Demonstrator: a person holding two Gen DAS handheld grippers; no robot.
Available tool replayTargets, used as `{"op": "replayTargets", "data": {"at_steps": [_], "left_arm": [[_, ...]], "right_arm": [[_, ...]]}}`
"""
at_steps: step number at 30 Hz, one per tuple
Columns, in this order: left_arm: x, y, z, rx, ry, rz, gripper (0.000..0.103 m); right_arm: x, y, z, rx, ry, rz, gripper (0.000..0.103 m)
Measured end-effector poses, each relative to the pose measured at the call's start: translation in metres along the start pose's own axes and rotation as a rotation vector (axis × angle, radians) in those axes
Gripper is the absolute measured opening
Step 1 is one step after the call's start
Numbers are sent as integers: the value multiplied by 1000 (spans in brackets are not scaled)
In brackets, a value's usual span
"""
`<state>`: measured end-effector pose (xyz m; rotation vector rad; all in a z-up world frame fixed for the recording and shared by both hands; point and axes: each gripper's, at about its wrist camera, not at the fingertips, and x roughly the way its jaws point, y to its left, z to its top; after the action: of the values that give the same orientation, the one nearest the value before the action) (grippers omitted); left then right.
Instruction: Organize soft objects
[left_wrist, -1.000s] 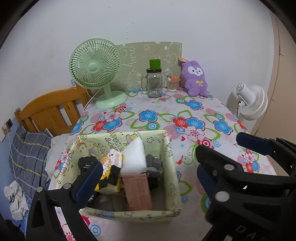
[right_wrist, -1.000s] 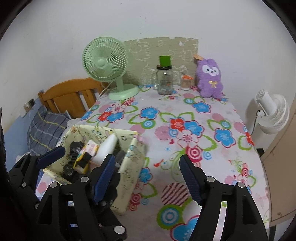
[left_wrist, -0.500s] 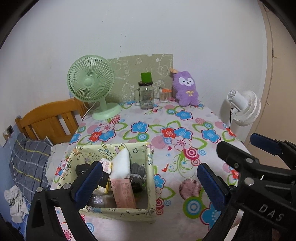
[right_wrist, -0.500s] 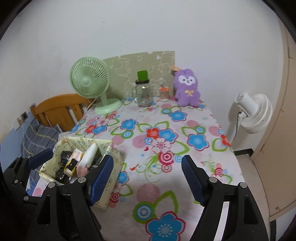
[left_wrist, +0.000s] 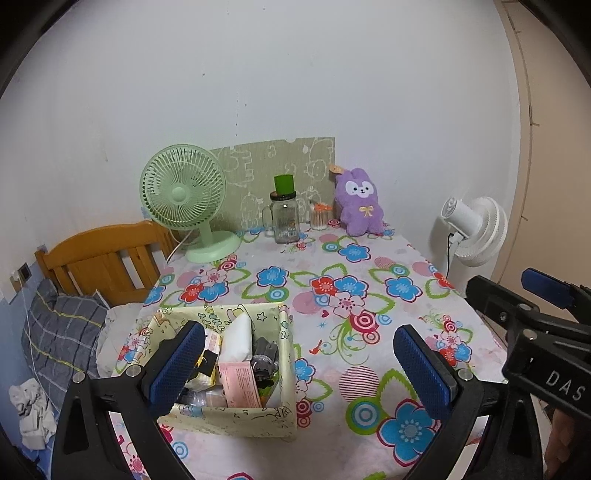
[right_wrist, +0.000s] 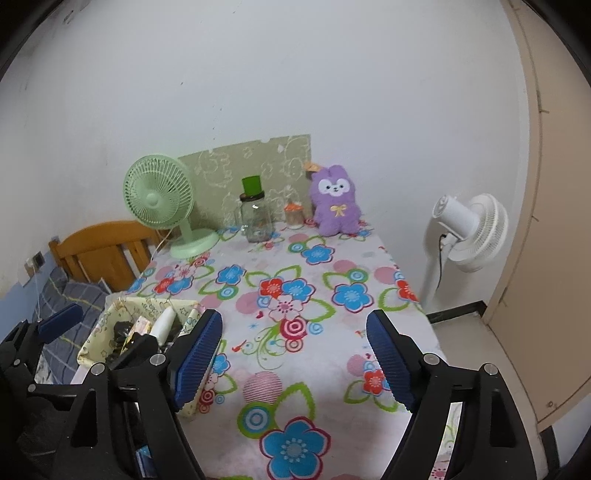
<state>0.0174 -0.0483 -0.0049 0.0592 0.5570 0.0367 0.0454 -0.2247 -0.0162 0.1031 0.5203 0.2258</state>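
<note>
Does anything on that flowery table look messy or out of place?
Mostly tidy. The fabric bin near the front edge is stuffed, with a white pack poking above its rim. The purple plush toy sits apart at the far end, by the wall. Nothing is spilled or toppled.

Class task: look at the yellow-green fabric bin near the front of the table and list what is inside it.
Inside the fabric bin: a white packet standing upright, a pink box, a grey rolled item and a yellow-black item. The bottom layer is covered and unidentifiable.
</note>
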Motion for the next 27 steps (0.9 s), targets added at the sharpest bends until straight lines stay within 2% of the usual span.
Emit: {"op": "replayTargets", "data": {"at_steps": [14,27], "left_arm": [[-26,5,3,-20,-52,4,103],[-33,12,1,-55,-70,15,103]], "right_arm": [[-38,-15,-4,34,-89,-33,87],[-43,-9,-7,21,-94,-13,88]]}}
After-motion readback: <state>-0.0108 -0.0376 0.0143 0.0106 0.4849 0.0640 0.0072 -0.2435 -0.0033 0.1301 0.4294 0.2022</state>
